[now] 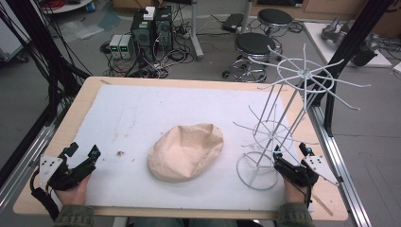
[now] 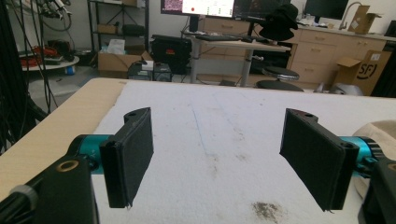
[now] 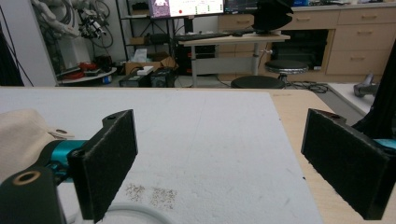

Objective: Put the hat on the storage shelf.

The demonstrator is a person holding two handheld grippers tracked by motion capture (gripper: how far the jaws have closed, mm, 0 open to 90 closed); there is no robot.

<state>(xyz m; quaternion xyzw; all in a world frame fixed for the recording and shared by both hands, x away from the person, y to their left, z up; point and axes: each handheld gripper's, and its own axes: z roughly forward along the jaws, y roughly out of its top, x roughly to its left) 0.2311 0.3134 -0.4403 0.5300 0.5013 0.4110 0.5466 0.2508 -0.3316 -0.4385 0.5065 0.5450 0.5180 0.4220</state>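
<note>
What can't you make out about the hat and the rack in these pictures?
- Hat: its underside and opening, high view, hidden by its own crown. Left gripper view: cut off by the right edge, partly behind a finger.
- Wire rack: right gripper view shows just a curve of base ring; the bottom edge cuts off the rest.
- Rack's thin arms: high view, tips too fine to follow against the floor.

The scene is evenly lit from overhead, and only faint shadows are cast on the white mat [image 1: 137, 123]. Glare is seen on the monitors [image 2: 208, 7]. Slight softness is noted throughout.
</note>
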